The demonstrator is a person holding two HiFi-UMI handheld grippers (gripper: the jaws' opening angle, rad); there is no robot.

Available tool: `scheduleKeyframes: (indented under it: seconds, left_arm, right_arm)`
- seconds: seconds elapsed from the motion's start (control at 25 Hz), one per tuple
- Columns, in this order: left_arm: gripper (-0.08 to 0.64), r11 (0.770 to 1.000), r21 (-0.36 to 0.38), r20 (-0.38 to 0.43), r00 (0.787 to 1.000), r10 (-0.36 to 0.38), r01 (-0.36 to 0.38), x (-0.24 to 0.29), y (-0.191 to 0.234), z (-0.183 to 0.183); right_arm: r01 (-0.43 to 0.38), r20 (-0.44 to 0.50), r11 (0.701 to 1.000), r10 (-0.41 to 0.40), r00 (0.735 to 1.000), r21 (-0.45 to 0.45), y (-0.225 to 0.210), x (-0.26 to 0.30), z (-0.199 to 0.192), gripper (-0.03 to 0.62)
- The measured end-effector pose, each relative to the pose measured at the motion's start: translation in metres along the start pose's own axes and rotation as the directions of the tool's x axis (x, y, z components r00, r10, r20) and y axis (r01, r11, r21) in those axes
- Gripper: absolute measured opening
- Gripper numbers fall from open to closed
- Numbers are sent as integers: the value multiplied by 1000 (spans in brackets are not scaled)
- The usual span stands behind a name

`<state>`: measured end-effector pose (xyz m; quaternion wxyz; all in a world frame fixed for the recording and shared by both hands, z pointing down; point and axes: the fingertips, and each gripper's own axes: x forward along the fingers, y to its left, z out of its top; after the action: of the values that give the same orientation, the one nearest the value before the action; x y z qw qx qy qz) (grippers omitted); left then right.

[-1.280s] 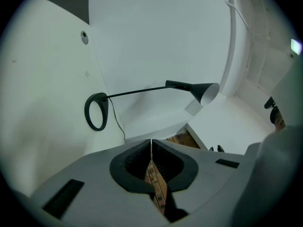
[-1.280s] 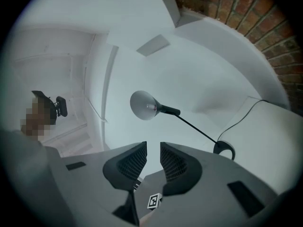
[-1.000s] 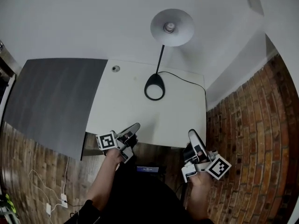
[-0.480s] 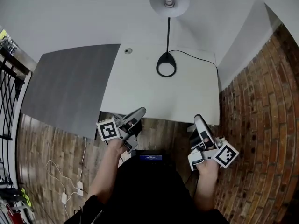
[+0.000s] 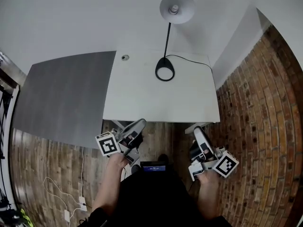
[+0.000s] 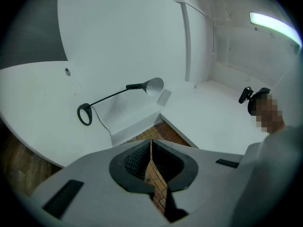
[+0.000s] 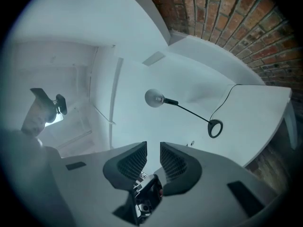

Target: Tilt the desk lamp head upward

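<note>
The desk lamp stands at the back of the white desk [image 5: 142, 98], with its black ring base [image 5: 164, 72], a thin stem and a grey shade [image 5: 176, 7]. Both gripper views show the lamp's shade [image 6: 154, 85] [image 7: 153, 98] far ahead. My left gripper [image 5: 139, 123] [image 6: 151, 143] hangs just short of the desk's near edge, over the floor. Its jaws are shut with nothing in them. My right gripper [image 5: 195, 129] [image 7: 153, 148] sits off the desk's near right corner, open and empty. Neither gripper touches the lamp.
A black cable [image 5: 194, 60] runs from the lamp base to the desk's right edge. A small round grommet [image 5: 125, 57] sits at the back left. A dark grey panel [image 5: 61, 98] adjoins the desk's left side. Brick-patterned floor [image 5: 255, 108] lies to the right, white walls behind.
The desk and lamp now look farther off. Both grippers overlapped the desk's near edge a second ago and now sit just short of it. The lamp itself has not moved.
</note>
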<state>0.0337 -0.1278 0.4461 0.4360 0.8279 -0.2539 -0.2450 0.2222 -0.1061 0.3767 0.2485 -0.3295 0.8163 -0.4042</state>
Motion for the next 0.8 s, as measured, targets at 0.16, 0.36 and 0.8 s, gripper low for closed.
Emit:
scheduleKeyframes:
  seconds: [0.16, 0.36, 0.8]
  left_arm:
    - [9, 998, -58, -26, 999, -38, 37, -23, 0, -11]
    - [11, 989, -113, -42, 994, -99, 94, -36, -9, -32]
    - [11, 989, -54, -11, 991, -136, 135, -34, -46, -32]
  right_arm:
    - [58, 9, 998, -57, 998, -34, 26, -9, -29, 90]
    - [118, 16, 989, -117, 993, -85, 49, -35, -53, 77]
    - [51, 19, 994, -49, 999, -95, 67, -43, -52, 46]
